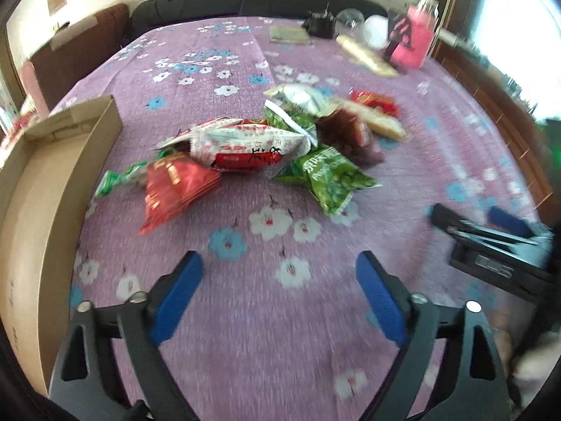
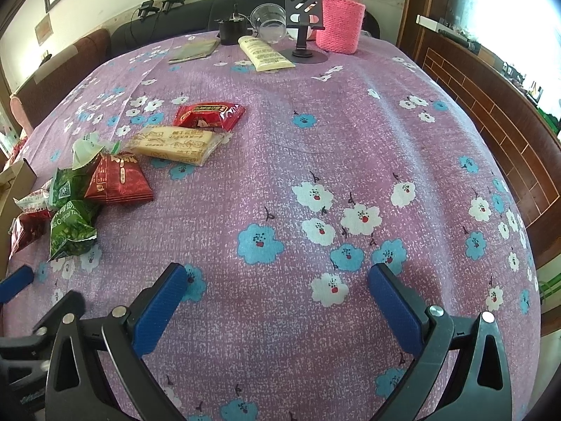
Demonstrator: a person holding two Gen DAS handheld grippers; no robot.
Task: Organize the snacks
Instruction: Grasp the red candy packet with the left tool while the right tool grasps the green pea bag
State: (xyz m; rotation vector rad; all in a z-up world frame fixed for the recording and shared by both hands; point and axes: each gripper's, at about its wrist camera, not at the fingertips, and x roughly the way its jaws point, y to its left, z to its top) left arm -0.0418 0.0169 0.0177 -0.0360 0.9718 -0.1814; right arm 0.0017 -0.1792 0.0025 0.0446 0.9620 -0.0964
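Observation:
A pile of snack packets lies on the purple flowered tablecloth (image 1: 266,333): a red packet (image 1: 175,186), a white-and-red packet (image 1: 252,144), a green pea packet (image 1: 329,175) and a biscuit pack (image 1: 378,122). My left gripper (image 1: 280,263) is open and empty, short of the pile. The right gripper's fingers (image 1: 491,231) show at the right of the left wrist view. In the right wrist view my right gripper (image 2: 277,273) is open and empty over bare cloth; the biscuit pack (image 2: 175,144), a red packet (image 2: 210,114) and a green packet (image 2: 70,228) lie to its left.
An open cardboard box (image 1: 38,189) stands at the left of the pile. At the table's far edge stand a pink knitted flask (image 2: 342,17), a black phone stand (image 2: 303,17), a cream tube (image 2: 264,52) and a clear bowl (image 2: 270,21). A wooden edge (image 2: 498,105) runs along the right.

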